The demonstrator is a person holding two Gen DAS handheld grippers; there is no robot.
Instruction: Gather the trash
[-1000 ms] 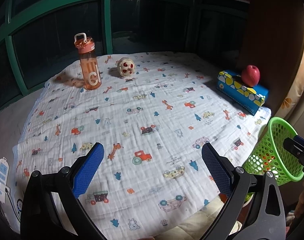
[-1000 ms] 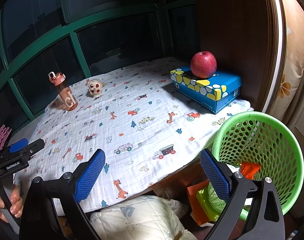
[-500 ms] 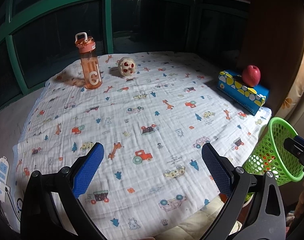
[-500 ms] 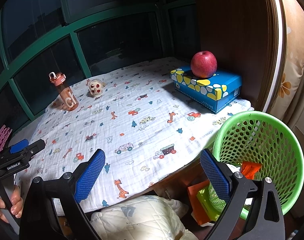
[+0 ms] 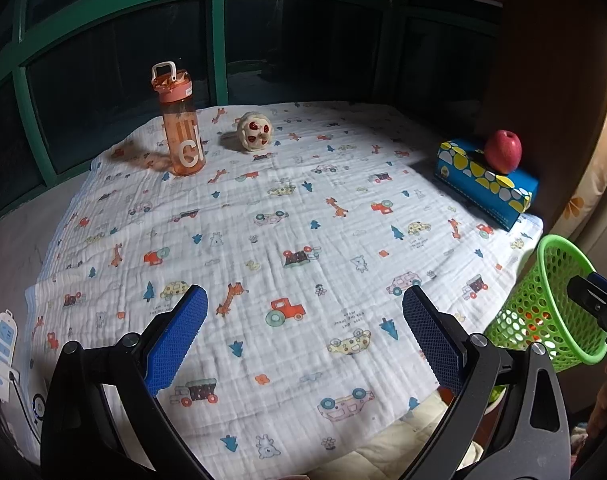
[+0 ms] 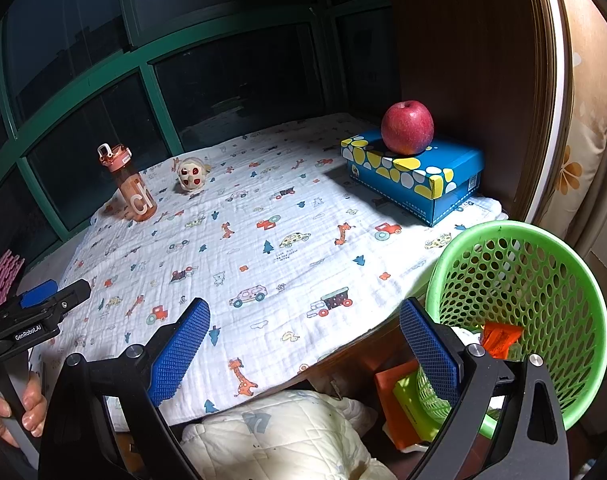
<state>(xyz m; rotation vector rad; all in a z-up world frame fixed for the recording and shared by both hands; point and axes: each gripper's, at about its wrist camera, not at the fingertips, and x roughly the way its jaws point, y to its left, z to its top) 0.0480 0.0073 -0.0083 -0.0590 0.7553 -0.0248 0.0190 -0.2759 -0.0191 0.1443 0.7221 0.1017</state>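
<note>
A green mesh basket stands off the table's right front corner, with an orange wrapper and pale scraps inside; in the left wrist view the basket sits at the right edge. My left gripper hovers open over the near part of the printed cloth, nothing between its blue pads. My right gripper is open too, above the table's front edge, just left of the basket. Each gripper shows at the side of the other's view.
At the back left stand an orange water bottle and a small cream toy. A red apple rests on a blue patterned box at the right, against a wooden panel. A white quilt lies below the front edge.
Both cameras have drifted very slightly; nothing was grasped or released and the objects stay where they were.
</note>
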